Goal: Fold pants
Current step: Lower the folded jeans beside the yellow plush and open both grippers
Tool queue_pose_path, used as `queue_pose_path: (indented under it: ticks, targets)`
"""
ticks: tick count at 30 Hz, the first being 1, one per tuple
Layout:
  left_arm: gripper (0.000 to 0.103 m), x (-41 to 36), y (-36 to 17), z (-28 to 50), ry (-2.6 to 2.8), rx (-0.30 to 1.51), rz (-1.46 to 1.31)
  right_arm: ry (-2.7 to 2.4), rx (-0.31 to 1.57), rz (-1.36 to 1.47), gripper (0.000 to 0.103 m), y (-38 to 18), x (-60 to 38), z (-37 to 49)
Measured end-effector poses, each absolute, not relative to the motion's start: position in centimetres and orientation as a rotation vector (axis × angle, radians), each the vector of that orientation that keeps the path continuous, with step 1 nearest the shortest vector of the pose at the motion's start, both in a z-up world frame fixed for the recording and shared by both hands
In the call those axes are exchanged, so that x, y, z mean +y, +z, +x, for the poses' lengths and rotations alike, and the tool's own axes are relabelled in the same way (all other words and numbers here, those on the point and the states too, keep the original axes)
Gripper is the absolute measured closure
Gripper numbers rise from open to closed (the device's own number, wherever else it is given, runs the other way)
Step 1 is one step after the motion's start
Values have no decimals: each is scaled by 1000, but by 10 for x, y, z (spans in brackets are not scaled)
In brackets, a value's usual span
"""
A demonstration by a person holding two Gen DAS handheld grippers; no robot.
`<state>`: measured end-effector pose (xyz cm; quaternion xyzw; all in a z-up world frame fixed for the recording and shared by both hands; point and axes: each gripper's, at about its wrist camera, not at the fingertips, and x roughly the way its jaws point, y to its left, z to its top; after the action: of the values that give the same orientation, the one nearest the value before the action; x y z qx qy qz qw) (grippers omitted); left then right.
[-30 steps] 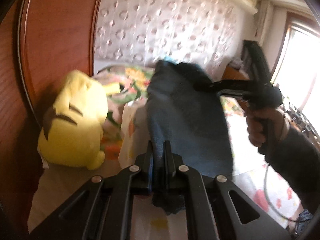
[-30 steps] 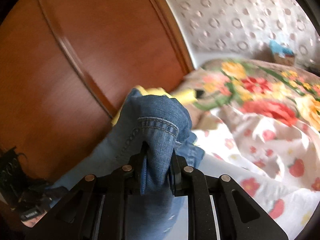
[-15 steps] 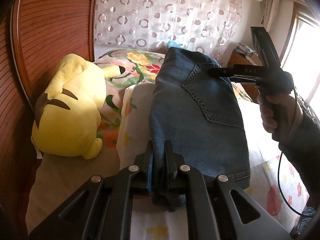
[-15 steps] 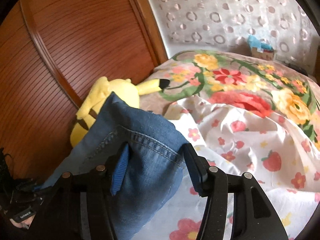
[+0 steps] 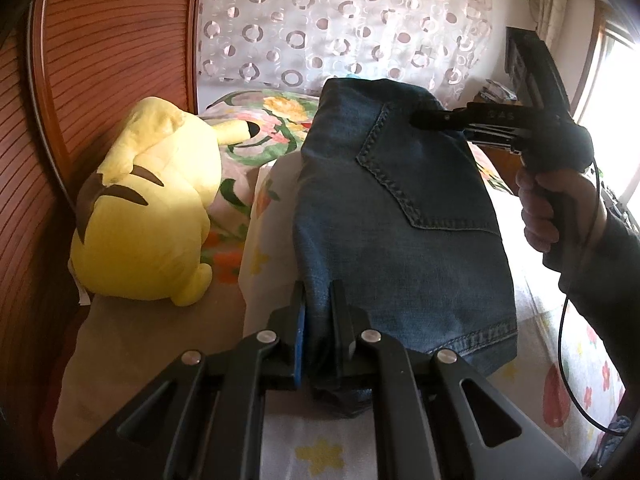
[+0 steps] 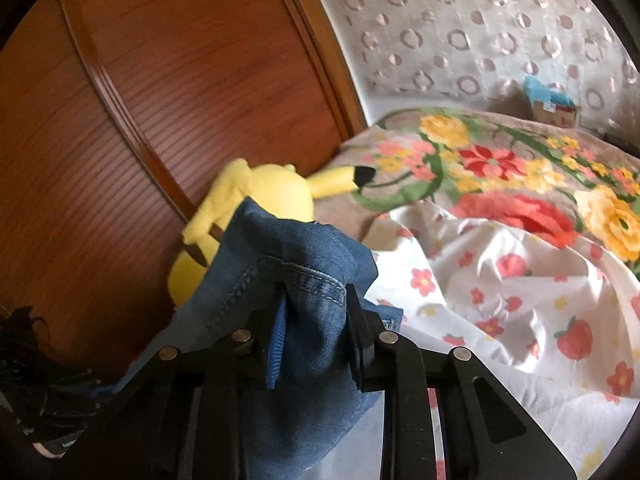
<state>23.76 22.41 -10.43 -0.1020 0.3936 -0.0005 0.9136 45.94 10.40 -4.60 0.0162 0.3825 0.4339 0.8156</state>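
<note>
The blue denim pants (image 5: 396,216) hang stretched between both grippers above the bed, back pocket showing. My left gripper (image 5: 318,300) is shut on the near edge of the pants. My right gripper (image 6: 314,300) holds the far top corner of the pants (image 6: 304,248); its jaws stand partly apart with a thick bunch of denim between them. The right gripper also shows in the left wrist view (image 5: 424,120), held by a hand at the right.
A yellow plush toy (image 5: 148,208) lies at the left against the wooden headboard (image 5: 100,60). A floral blanket (image 6: 500,168) and a white strawberry-print sheet (image 6: 520,288) cover the bed. A patterned curtain (image 5: 340,24) hangs behind, with a bright window at the right.
The pants have stopped swinging and hang flatter. The right gripper's jaws opened wide half a second ago and have narrowed again on the denim. The left gripper stayed shut.
</note>
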Motion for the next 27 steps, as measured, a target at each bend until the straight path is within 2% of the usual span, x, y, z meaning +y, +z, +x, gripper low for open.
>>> queue_pose_path:
  ticks: [6,8,10,14,18,21,27]
  targets:
    - [94,226,-98,231,18,789,-216,984,793,35,82,-32,113,460]
    - [92,227,-94,230,25,782,-218,936,818,4,76,-35,116,461]
    - [90,225,-89,231,33,770,-208,848,857,-26,63,-40,113,463]
    - [88,218,-73,227,65,713,-170,744,837,-40,55,-35,95,462]
    - [88,210,-55,219,69,647,-146,783,731,-59,56,-9,83,446]
    - [88,206,-53,223,32,644,-154,871,713,-81,74,-1,92,436]
    - [88,198,-83,240,4,740,-164,809,798,-134,74,-38,108,447]
